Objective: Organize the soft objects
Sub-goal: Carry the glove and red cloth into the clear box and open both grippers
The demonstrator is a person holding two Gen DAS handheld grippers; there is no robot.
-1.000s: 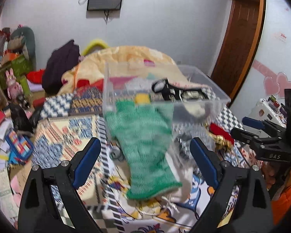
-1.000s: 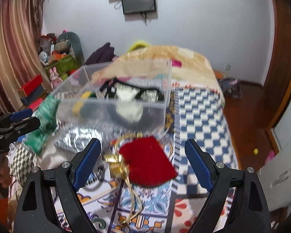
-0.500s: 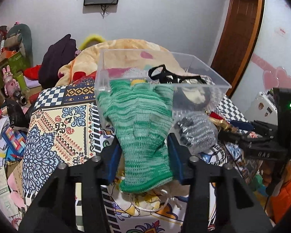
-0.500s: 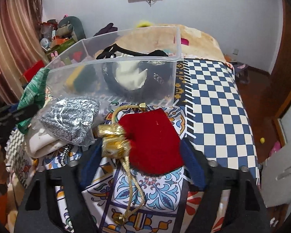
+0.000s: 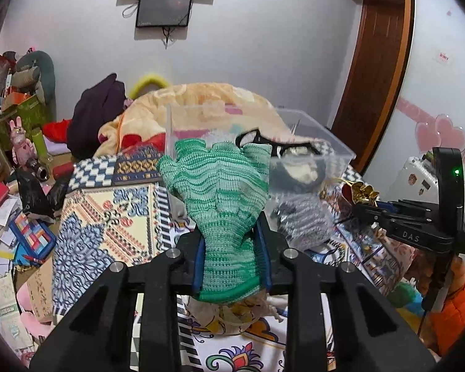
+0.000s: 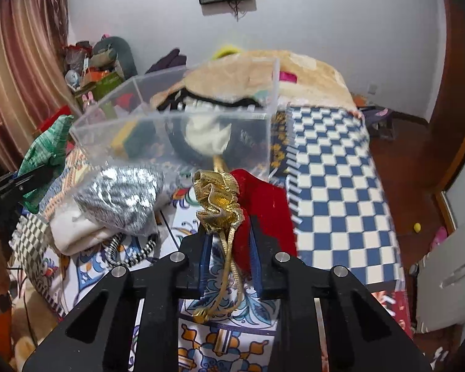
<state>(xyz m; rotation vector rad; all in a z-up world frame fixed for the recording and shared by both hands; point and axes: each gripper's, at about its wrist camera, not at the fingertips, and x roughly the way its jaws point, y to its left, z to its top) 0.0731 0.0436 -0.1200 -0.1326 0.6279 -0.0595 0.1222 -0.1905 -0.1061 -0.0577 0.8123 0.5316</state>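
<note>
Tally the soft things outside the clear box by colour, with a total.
Green: 1, the glove in the left gripper.
Red: 1, the pouch in the right gripper.
Silver-grey: 1, the bagged cloth.
Cream: 1, the folded cloth.
Total: 4

pouch (image 6: 260, 204) before bin (image 6: 176, 142)
</note>
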